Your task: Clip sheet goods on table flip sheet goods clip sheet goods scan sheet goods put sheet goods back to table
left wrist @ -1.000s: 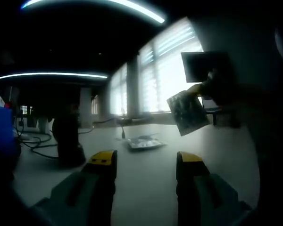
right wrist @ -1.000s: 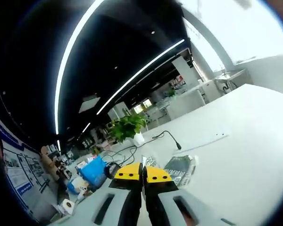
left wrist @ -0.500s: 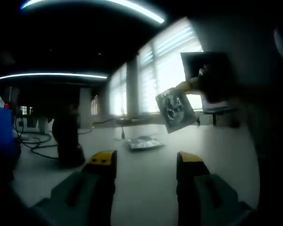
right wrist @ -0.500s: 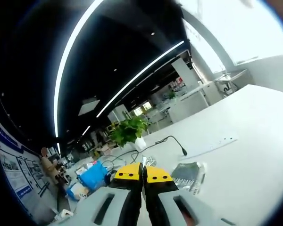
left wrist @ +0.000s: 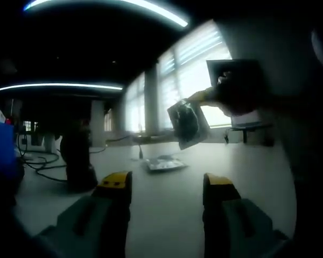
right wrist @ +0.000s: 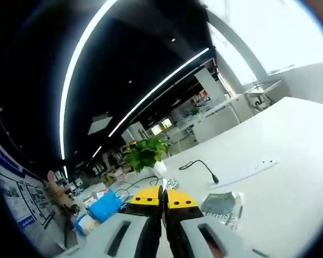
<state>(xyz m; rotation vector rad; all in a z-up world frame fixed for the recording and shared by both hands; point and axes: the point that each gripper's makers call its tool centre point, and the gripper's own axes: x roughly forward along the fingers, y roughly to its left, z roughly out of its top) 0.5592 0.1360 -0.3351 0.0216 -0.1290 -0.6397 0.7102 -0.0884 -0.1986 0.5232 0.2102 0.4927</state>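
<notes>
In the left gripper view, a dark printed sheet packet hangs in the air above the white table. My right gripper comes in from the right and is shut on the packet's top edge. My left gripper stands open low over the table, with nothing between its yellow-tipped fingers. A small pile of sheet goods lies on the table beyond it. In the right gripper view, my right gripper has its jaws pressed together, and the same pile lies to their right.
A dark upright device with cables stands at the left of the table, beside a blue object. In the right gripper view, a white power strip, a black cable, a potted plant and a blue bag sit further along the table.
The held packet has moved left across the left gripper view and turned more edge-on. The right gripper's view has shifted with the hand. The left gripper has stayed still and open.
</notes>
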